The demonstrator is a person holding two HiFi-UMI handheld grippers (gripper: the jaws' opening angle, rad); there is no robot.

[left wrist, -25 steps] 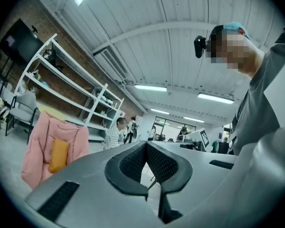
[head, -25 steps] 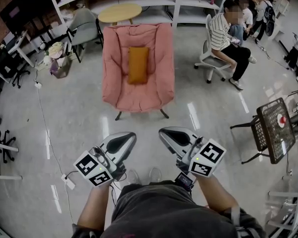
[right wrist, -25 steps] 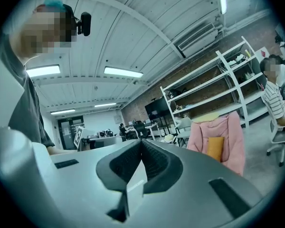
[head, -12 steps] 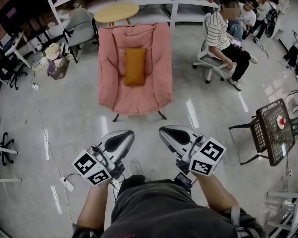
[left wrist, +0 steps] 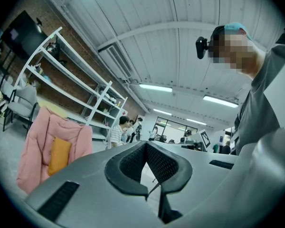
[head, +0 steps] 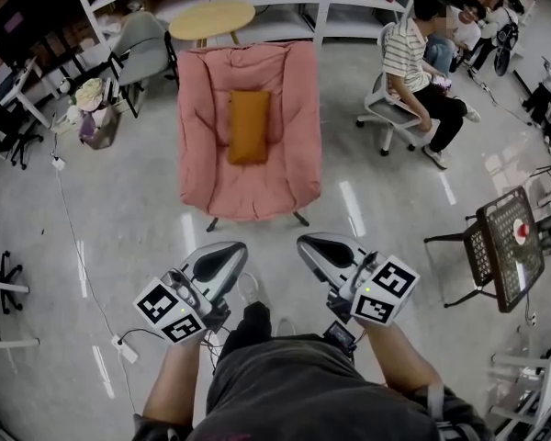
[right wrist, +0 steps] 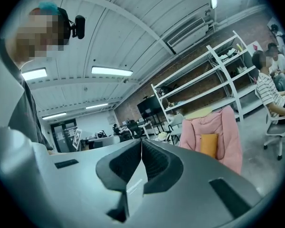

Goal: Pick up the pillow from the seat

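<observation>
Currently: pickup not started. Pillow [head: 248, 127]: orange, leaning on the pink chair [head: 294, 145], well ahead of both claws, untouched. Left claw [head: 228, 255]: pressed together, empty. Right claw [head: 314, 249]: likewise. Outstanding, by judgement: approach, grasp, lift.

No legible text.
I read only coded square markers [head: 173, 312] on the left gripper [head: 240, 250] and right gripper [head: 304, 243]; no letters or numbers.

pillow [head: 248, 126] | orange, rectangular | upright against backrest | on pink chair [head: 294, 168] seat, centred
</observation>
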